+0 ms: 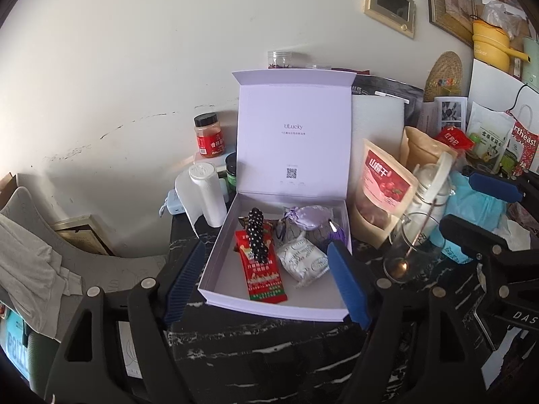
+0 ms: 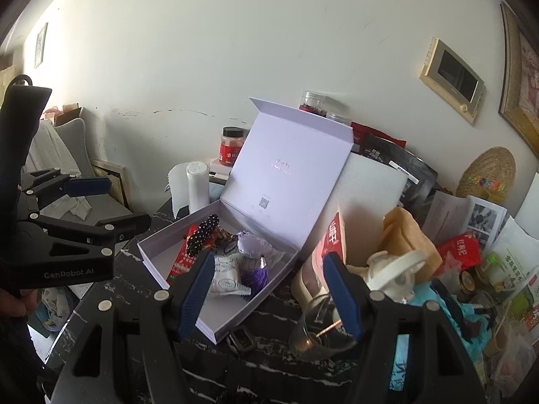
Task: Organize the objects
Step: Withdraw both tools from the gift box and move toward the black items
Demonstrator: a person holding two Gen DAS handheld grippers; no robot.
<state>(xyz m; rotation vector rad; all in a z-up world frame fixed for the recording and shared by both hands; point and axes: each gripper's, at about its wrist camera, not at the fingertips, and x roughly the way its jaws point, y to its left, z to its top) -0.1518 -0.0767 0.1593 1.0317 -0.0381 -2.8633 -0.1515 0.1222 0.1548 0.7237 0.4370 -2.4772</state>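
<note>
Lilac cardboard gift box [image 1: 215,289] lies straight ahead of the empty, wide-open left gripper [image 1: 269,279]; the right gripper [image 2: 269,289], equally empty and agape, sits rightward.

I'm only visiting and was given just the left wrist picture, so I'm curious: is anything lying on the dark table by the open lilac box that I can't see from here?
Observer: Yes. The right wrist view shows a small dark rectangular case on the table, just off the near corner of the box.
Visitor: Who carries the tool I'm looking through?
Observer: A person. A hand shows at the rear of the left gripper.
Visitor: Anything hidden behind the raised lid?
Observer: A red bag stands there, next to the black bag.
</note>
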